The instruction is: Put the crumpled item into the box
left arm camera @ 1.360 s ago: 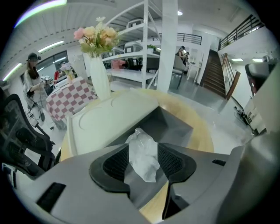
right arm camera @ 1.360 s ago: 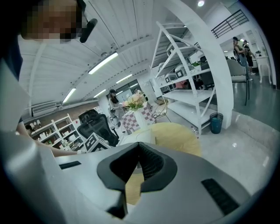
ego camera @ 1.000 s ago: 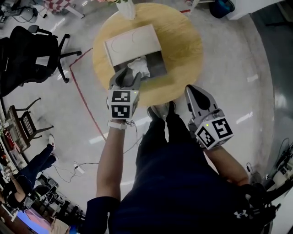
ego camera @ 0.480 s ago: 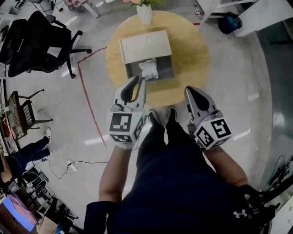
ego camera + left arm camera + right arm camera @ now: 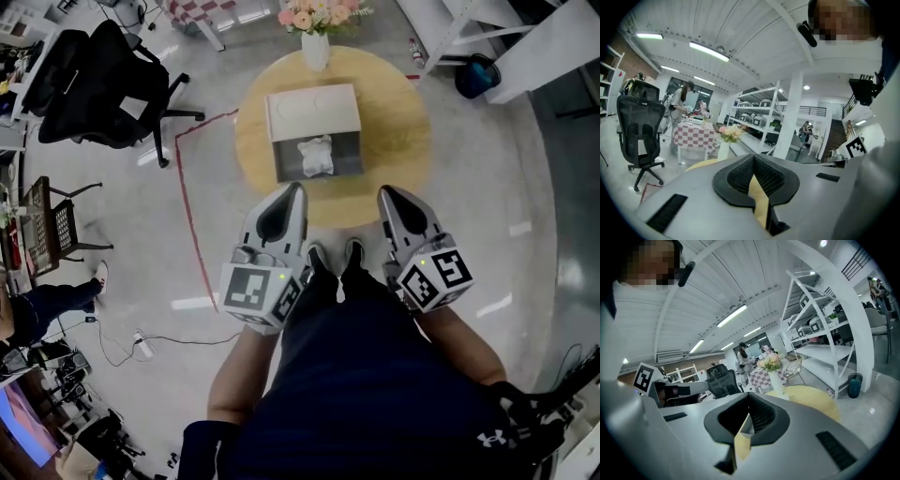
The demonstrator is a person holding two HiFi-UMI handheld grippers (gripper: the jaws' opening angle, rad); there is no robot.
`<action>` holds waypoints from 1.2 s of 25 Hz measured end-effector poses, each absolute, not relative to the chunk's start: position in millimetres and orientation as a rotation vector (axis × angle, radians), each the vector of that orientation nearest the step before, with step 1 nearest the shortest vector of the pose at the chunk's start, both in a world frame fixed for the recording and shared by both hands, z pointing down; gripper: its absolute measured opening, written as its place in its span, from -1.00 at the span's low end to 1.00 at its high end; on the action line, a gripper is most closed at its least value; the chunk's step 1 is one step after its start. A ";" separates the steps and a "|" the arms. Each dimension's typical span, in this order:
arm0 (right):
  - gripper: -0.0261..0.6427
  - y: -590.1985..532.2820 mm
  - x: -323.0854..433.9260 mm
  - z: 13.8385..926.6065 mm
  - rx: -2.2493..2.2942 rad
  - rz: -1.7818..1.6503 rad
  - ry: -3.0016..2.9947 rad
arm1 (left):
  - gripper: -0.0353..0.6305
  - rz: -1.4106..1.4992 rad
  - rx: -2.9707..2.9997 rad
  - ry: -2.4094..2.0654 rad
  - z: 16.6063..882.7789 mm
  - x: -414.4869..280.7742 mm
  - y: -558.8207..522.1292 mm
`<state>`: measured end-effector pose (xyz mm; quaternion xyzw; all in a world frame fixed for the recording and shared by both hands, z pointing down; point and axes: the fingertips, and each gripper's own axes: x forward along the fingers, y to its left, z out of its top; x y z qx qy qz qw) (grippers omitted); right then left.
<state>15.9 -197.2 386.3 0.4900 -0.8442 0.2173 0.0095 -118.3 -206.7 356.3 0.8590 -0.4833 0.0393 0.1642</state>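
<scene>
Now the crumpled paper (image 5: 316, 156) lies inside the open box (image 5: 313, 105), at its 6 o'clock end. The left gripper (image 5: 292, 192) has just been closing its jaws, which are now pressed together on nothing. The right gripper (image 5: 386, 194) has them together too. I think the light paper may unfold above the rim.

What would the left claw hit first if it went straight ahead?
Nothing close: the shut left claw points out over the round table. Probably the flower vase first, though it may pass beside it.
</scene>
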 end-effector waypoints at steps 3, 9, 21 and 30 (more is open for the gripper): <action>-0.91 -195.6 13.4 374.9 1.521 0.656 -2.670 | -0.84 0.080 2.488 -1.360 340.8 -108.5 -197.5; -0.91 -191.4 14.2 362.4 1.509 0.547 -2.705 | -0.84 0.022 2.530 -1.374 320.4 -99.6 -186.1; -0.91 -189.9 19.2 337.6 1.524 0.442 -2.751 | -0.84 -0.027 2.535 -1.424 306.7 -101.2 -172.4; -0.91 -175.7 2.1 314.2 1.482 0.311 -2.776 | -0.84 -0.057 2.550 -1.431 295.7 -106.7 -161.7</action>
